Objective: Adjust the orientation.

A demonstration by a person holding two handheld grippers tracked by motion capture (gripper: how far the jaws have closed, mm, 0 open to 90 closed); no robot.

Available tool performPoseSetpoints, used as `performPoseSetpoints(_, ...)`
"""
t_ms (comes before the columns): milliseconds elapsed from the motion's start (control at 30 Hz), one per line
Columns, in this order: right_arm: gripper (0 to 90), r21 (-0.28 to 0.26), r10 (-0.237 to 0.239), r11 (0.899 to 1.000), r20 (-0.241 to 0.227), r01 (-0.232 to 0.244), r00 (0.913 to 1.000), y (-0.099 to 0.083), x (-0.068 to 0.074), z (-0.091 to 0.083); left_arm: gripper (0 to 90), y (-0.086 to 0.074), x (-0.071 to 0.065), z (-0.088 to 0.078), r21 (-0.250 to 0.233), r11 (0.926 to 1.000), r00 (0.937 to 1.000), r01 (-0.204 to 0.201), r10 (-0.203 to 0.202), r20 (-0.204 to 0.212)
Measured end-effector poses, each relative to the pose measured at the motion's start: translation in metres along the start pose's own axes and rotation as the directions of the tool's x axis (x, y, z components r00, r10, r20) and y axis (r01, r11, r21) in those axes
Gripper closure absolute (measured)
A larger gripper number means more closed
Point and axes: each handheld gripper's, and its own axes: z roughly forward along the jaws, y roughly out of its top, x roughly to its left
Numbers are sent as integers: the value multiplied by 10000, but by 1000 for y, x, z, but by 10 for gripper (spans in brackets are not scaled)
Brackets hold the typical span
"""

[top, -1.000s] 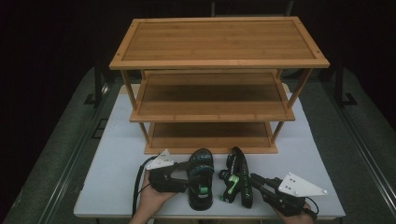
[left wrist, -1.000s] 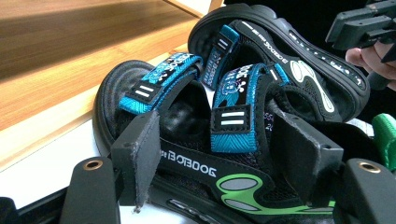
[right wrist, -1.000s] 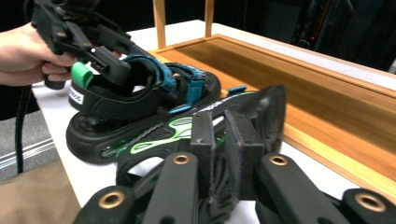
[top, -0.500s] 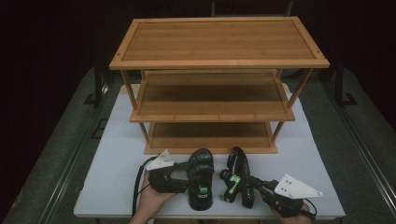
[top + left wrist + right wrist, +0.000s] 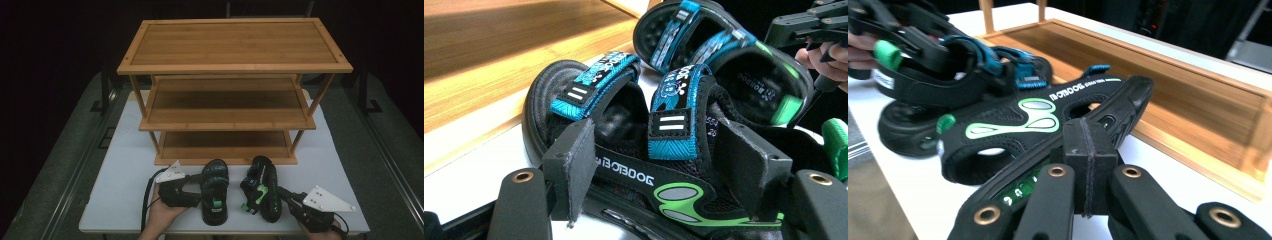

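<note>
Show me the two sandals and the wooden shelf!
left sandal point(image 5: 214, 192): high view, on its straps.
right sandal point(image 5: 263, 187): high view, on its footbed.
wooden shelf point(image 5: 235, 47): high view, on its top board.

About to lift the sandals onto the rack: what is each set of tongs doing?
Left tongs: clamped across the left sandal.
Right tongs: pads shut together beside the right sandal's sole.
</note>
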Motion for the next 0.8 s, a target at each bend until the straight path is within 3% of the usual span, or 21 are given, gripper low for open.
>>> performPoseSetpoints(133,897,290,271,9992,618,-289,9977,-4,-9,-2,328,0,0,0,6,10000,10000,10,-10,23)
performPoseSetpoints(200,896,372,531,9977,725,-559,9960,-7,-13,-3,328,0,0,0,4,10000,10000,10,-10,25)
performPoseSetpoints(400,897,786,701,9936,1301,-808,9890,-11,-19,-3,327,0,0,0,2,10000,10000,10,-10,32)
performPoseSetpoints(600,897,1087,807,9892,1532,-980,9849,-15,-22,-2,326,0,1,0,3,10000,10000,13,-13,43)
performPoseSetpoints(800,887,1059,1251,9841,1582,-1428,9794,-18,-30,-3,325,0,1,0,-19,10000,10000,67,-67,53)
